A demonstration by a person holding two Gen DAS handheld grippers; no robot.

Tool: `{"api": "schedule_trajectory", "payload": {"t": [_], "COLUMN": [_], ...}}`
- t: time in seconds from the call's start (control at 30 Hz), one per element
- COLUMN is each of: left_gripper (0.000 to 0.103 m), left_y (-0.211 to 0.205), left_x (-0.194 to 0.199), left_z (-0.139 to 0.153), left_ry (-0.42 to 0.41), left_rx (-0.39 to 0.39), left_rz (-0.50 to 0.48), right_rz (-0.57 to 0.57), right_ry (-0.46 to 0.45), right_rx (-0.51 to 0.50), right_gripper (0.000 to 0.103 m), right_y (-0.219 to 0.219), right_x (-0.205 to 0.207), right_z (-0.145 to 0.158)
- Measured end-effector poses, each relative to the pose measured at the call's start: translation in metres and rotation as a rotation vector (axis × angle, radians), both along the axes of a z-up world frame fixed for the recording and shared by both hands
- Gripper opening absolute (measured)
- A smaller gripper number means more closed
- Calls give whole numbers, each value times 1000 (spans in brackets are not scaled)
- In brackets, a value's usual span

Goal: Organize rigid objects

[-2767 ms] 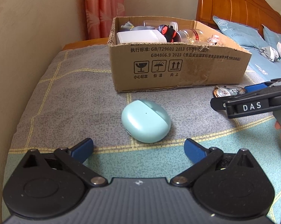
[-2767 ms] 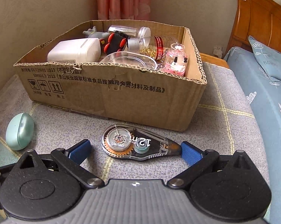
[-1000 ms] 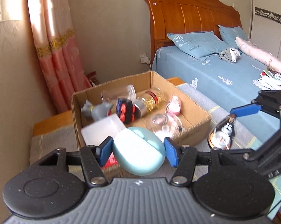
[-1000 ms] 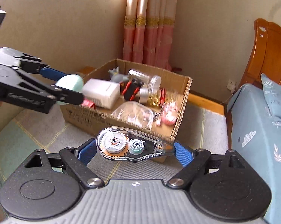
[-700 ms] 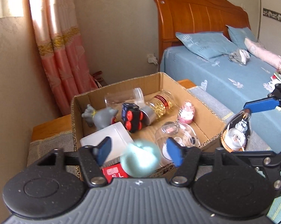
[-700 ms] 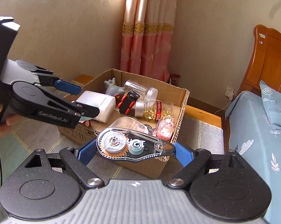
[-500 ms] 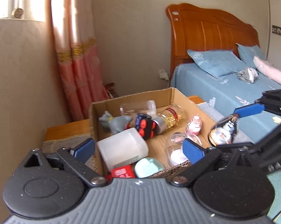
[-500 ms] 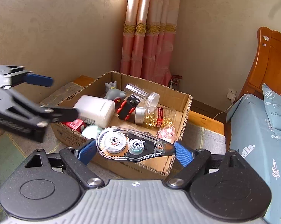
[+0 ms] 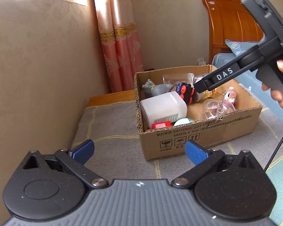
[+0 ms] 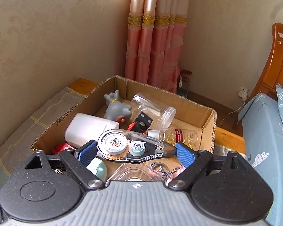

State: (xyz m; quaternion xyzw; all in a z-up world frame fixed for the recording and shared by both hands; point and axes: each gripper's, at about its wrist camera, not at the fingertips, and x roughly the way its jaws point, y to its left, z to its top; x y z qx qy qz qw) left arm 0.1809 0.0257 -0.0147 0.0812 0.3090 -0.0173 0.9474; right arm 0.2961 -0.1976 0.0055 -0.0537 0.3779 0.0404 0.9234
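A cardboard box (image 9: 207,131) stands on the patterned cover and also shows in the right wrist view (image 10: 207,111). My right gripper (image 10: 135,150) is shut on a clear correction tape dispenser (image 10: 134,146) and holds it above the box. My left gripper (image 9: 139,150) is open and empty, drawn back in front of the box. The mint earbud case (image 9: 182,122) lies inside the box at its near wall, and shows in the right wrist view (image 10: 98,169). The right gripper's arm (image 9: 222,75) reaches over the box from the right.
The box holds a white container (image 9: 163,107), a grey toy (image 10: 116,111), a black and red toy car (image 9: 186,92), a clear jar (image 10: 154,107) and a small bottle (image 10: 179,135). A beige wall (image 9: 38,75) is on the left, a bed (image 10: 269,131) on the right.
My left gripper let go of the mint case into the box, opened and pulled back. My right gripper carried the tape dispenser up over the box.
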Motion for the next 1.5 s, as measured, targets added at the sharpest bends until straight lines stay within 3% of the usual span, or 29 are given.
{"api": "schedule_trajectory", "payload": {"t": [0.1, 0.33, 0.63, 0.83, 1.5], "left_gripper": [102, 102, 102, 102, 102], "left_y": [0, 1, -2, -18, -30], "left_x": [-3, -9, -18, -30, -42], "left_z": [3, 21, 36, 47, 64], "left_ry": [-6, -21, 78, 107, 99], "left_rx": [-13, -39, -115, -83, -57], "left_rz": [-6, 18, 68, 52, 80], "right_rz": [-15, -65, -250, -358, -398], "right_ry": [-3, 23, 82, 75, 9], "right_rx": [-3, 21, 14, 57, 76], "right_gripper": [103, 103, 103, 103, 103], "right_y": [-1, -1, 12, 12, 14], "right_x": [-7, -47, -123, -158, -182], "right_z": [1, 19, 28, 28, 39]}}
